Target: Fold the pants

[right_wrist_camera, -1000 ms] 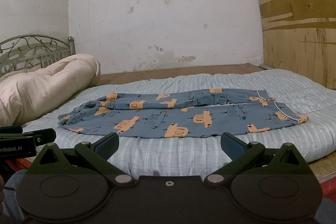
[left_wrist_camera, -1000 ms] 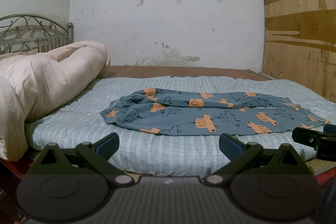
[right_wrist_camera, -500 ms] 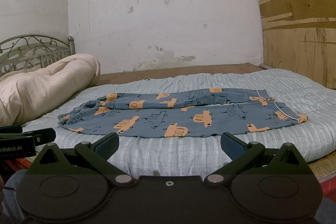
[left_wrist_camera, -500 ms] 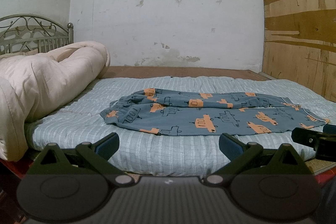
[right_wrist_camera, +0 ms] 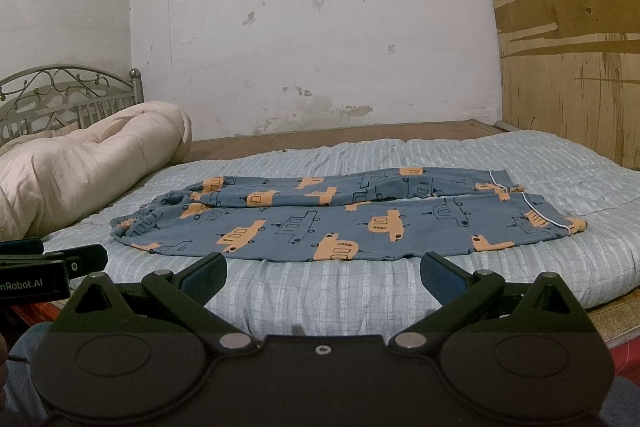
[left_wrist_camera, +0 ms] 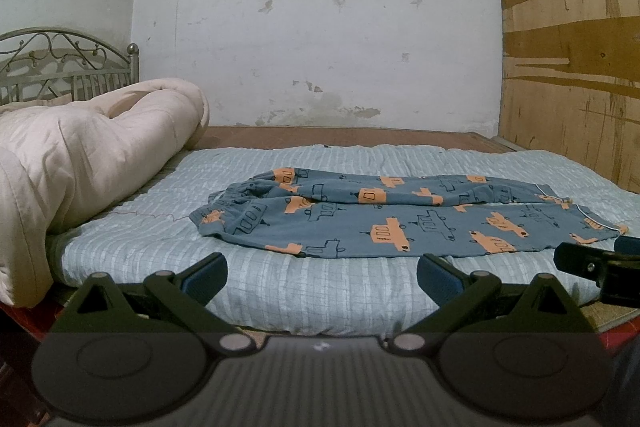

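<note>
Pants (left_wrist_camera: 404, 217) are what you've got dead ahead in the left wrist view: blue-grey, printed with orange cars, lying flat on the pale striped mattress pad (left_wrist_camera: 320, 287). The waistband end bunches up toward the left, the two legs run off to the right side by side, and the cuffs have a thin white trim. Your left gripper (left_wrist_camera: 322, 273) sits low in front of the bed edge with its jaws spread wide, nothing between the blue pads, and it isn't touching the fabric. Off on the left of the bed there's a rolled-up cream comforter (left_wrist_camera: 80, 163) with a metal headboard (left_wrist_camera: 68, 67) poking up behind it. A bit of your right gripper (left_wrist_camera: 596, 267) peeks in at the right edge, just past the cuffs. Plain white wall behind, wooden panel (left_wrist_camera: 572, 47) on the right.

Over in the right wrist view you see the same pants (right_wrist_camera: 348, 219) from a little further right, so the whole length shows, waistband left and cuffs right, near leg lying in front of the far one. Your right gripper (right_wrist_camera: 324, 273) is also gaping open and empty, hanging just short of the near hem, close to the mattress pad (right_wrist_camera: 320, 299) edge. The left gripper (right_wrist_camera: 52, 267) shows at the left edge, level with the waistband end. Comforter (right_wrist_camera: 88, 163) and headboard (right_wrist_camera: 68, 95) sit further back on the left.
</note>
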`<state>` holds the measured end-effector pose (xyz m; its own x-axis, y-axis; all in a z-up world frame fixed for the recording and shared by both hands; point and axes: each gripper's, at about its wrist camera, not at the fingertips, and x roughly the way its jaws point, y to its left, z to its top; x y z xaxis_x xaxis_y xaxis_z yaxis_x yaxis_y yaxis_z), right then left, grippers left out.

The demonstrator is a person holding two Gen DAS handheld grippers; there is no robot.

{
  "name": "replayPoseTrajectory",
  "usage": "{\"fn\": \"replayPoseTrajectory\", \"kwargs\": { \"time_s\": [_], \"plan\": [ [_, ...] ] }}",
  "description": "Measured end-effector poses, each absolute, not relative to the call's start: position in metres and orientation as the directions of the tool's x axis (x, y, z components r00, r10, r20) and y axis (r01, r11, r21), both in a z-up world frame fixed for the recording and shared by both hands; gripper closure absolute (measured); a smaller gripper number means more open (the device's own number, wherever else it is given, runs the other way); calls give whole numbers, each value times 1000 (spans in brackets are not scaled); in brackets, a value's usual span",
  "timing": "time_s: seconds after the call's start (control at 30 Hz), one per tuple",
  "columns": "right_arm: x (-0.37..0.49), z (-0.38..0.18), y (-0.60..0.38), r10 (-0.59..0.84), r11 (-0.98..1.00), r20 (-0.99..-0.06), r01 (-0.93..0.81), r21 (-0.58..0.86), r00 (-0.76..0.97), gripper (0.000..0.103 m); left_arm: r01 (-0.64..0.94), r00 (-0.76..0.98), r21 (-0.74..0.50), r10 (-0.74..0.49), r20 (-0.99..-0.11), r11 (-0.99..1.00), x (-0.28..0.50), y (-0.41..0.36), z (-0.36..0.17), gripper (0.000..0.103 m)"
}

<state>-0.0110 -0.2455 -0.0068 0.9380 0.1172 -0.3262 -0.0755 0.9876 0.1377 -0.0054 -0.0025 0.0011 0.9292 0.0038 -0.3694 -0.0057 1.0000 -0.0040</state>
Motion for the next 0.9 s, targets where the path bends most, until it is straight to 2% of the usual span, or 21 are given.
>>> {"fn": "replayPoseTrajectory", "kwargs": {
  "time_s": [0.67,0.8,0.9],
  "plan": [
    [-13,-16,-243,121,988,-335,-79,136,934,1,3,918,-1,-4,-396,1000,-6,-6,0,1],
    [-12,-18,-242,124,987,-357,-77,143,926,1,28,885,-21,-34,-465,999,1,-5,-6,1],
    [-5,-16,-243,97,989,-397,-45,140,913,1,43,822,-73,-77,-565,996,13,-2,-13,1]
  ]
}}
